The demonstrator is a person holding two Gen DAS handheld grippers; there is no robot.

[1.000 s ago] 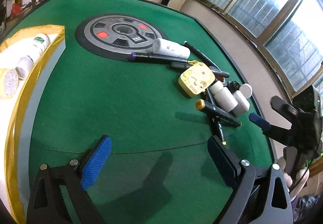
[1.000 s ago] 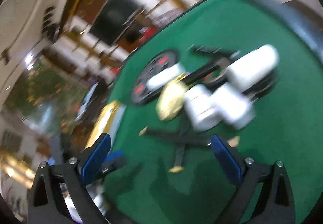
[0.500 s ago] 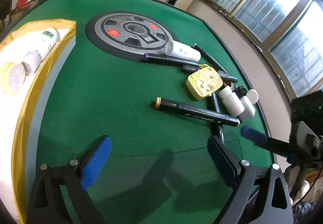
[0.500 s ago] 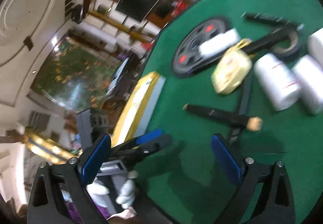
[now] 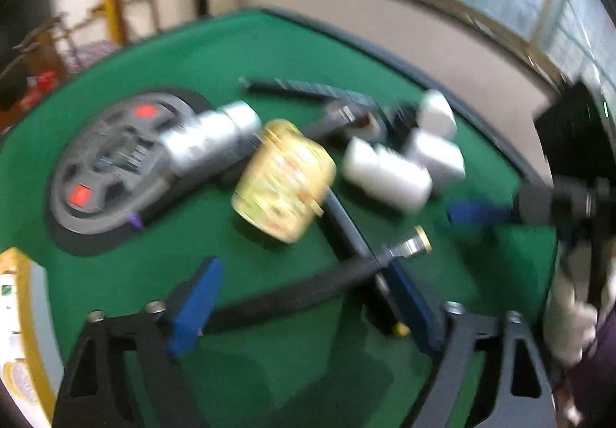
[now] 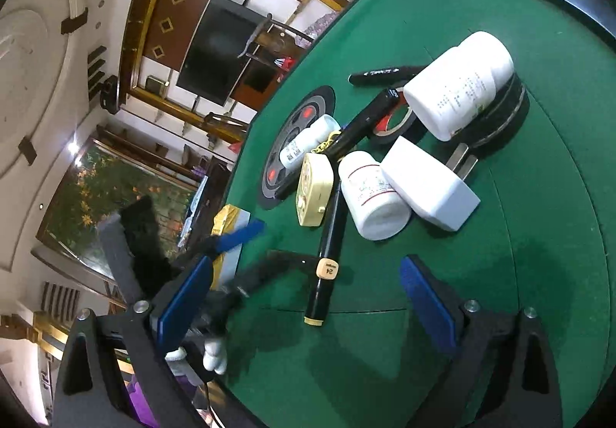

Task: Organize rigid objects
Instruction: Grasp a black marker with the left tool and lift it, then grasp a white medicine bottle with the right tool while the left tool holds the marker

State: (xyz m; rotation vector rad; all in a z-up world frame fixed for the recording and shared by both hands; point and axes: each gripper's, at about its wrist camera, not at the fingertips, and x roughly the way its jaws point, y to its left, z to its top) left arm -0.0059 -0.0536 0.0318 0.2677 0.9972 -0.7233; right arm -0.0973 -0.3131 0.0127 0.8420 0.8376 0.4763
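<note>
Black marker: I have it [image 5: 292, 289] lying across the gap of my left gripper [image 5: 304, 304], on the green felt [image 5: 238, 54]; half a second back it lay well ahead of the fingers.
Left claw: closing from wide; pads [image 5: 196, 297] not yet pressing the barrel.
Right claw: my right gripper [image 6: 304, 297] stands wide and empty, above a second marker [image 6: 327, 254].
Pile: yellow tin [image 5: 285, 181], white bottles [image 5: 385, 173] and adapter [image 6: 427, 185] unsorted beside it.
Meaning: I judge the pick has begun; the gold-edged tray [image 5: 15, 274] at far left looks like the destination.
</note>
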